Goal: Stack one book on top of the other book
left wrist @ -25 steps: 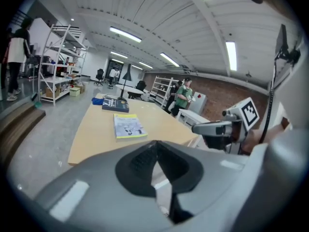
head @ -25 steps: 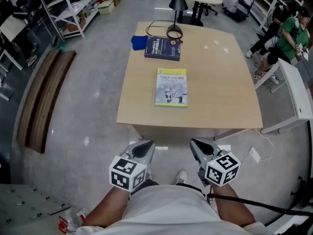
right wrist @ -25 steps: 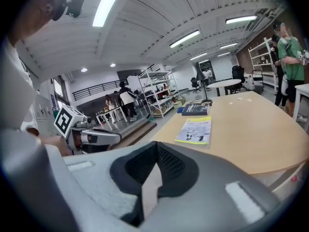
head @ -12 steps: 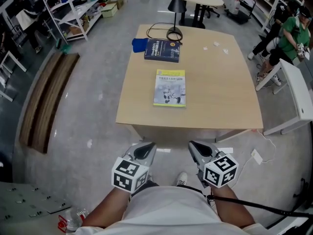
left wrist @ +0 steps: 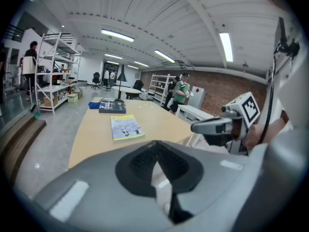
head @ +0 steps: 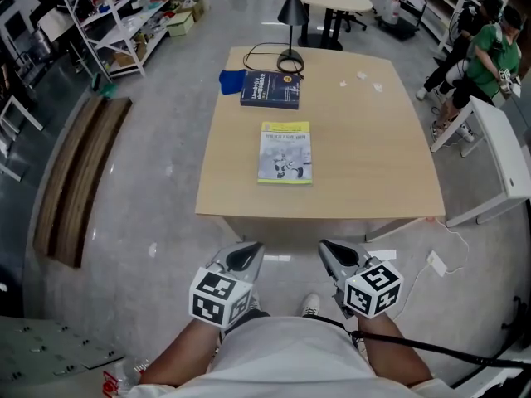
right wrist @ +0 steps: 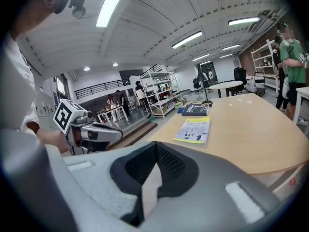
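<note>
Short of the worktop (head: 365, 156), I am holding my left claw (head: 246, 251) and right claw (head: 333, 251) pressed together, both empty.
I am pointing them side by side toward its near edge, over the floor. The pale book (head: 286, 152) with a yellow band is lying flat mid-worktop. The dark blue book (head: 270, 89) is lying beyond it, apart, near the far edge, just beside what looks like a blue cloth (head: 231, 79) and a lamp base (head: 289, 59).
</note>
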